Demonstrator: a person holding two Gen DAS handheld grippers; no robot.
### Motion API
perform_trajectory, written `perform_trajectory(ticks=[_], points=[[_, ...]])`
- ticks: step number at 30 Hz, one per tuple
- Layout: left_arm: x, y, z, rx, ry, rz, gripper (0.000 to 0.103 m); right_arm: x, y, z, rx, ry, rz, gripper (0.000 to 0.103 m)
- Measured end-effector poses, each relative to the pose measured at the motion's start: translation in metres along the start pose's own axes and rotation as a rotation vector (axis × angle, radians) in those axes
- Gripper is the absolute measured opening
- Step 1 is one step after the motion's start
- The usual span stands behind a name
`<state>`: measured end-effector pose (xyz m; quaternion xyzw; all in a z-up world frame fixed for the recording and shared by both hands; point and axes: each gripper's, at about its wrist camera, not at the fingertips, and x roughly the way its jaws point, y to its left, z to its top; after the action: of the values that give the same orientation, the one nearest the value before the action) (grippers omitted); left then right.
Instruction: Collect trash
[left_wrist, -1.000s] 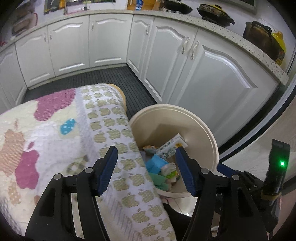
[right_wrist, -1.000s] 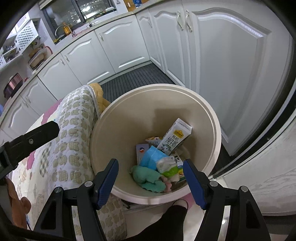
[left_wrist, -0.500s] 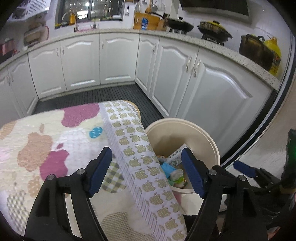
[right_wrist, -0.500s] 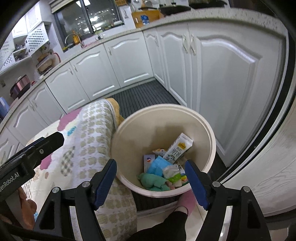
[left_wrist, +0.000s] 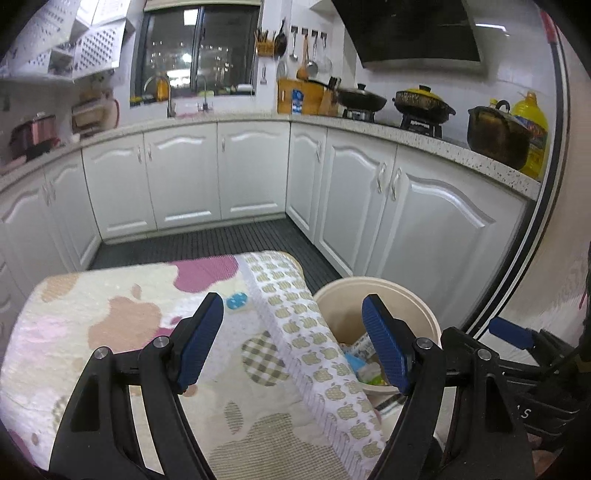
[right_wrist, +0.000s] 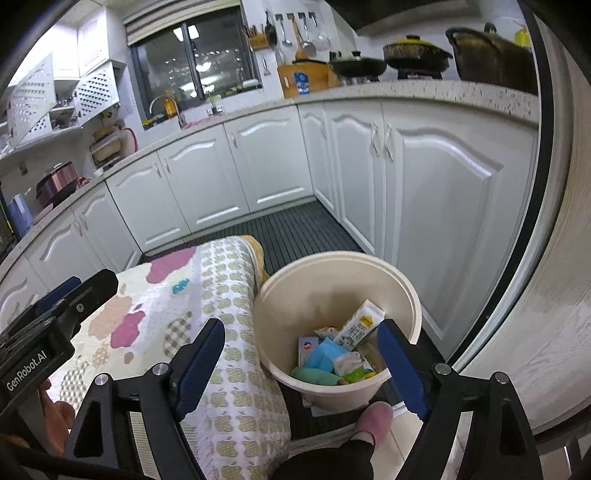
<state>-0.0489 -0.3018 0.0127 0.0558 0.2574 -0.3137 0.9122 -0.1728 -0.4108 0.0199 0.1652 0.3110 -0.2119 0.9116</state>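
While the left gripper (left_wrist: 293, 345) hangs over the apple-print cloth (left_wrist: 140, 339) with its blue pads well apart and nothing between them, its jaws have just been opening. The cloth covers a raised surface at the left of the scene, and a band of small green apples runs down its right edge, which touches the bin's left side in the right wrist view.

Just right of that edge stands the cream round bin (right_wrist: 402, 291) on the floor, near the white cabinets (right_wrist: 436, 192). The trash lies in its bottom: a milk carton (right_wrist: 360, 325) leaning against the far-right wall, a blue packet (right_wrist: 325, 352) beside it, a white-and-green wrapper (right_wrist: 349, 363) and a teal crumpled piece (right_wrist: 312, 374); what lies beneath them is hard to make out.

The right gripper (right_wrist: 303, 360) is above the bin's near rim, its pads spread wide and clear of everything, jaws having just been opening as well. Below it a pink slipper (right_wrist: 373, 417) on the person's foot rests by the bin's base. Farther right curves a pale wood-grain panel (right_wrist: 554, 295).
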Motion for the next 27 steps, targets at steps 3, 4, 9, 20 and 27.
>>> perform_trajectory(ticks=[3,4,9,20,27], points=[[-0.007,0.004,0.001,0.001,-0.017,0.014,0.077,-0.004,0.008,0.002,-0.013,-0.015,-0.003,0.083],[-0.009,0.006,0.001,-0.005,-0.020,0.016,0.077,-0.006,0.010,0.002,-0.016,-0.023,-0.005,0.083],[-0.017,0.015,0.002,-0.037,-0.047,0.028,0.077,-0.016,0.017,0.002,-0.025,-0.064,-0.015,0.085],[-0.033,0.017,0.004,-0.031,-0.103,0.057,0.077,-0.027,0.025,0.005,-0.037,-0.109,-0.027,0.088],[-0.035,0.014,0.002,-0.016,-0.120,0.071,0.077,-0.030,0.028,0.006,-0.048,-0.131,-0.035,0.088]])
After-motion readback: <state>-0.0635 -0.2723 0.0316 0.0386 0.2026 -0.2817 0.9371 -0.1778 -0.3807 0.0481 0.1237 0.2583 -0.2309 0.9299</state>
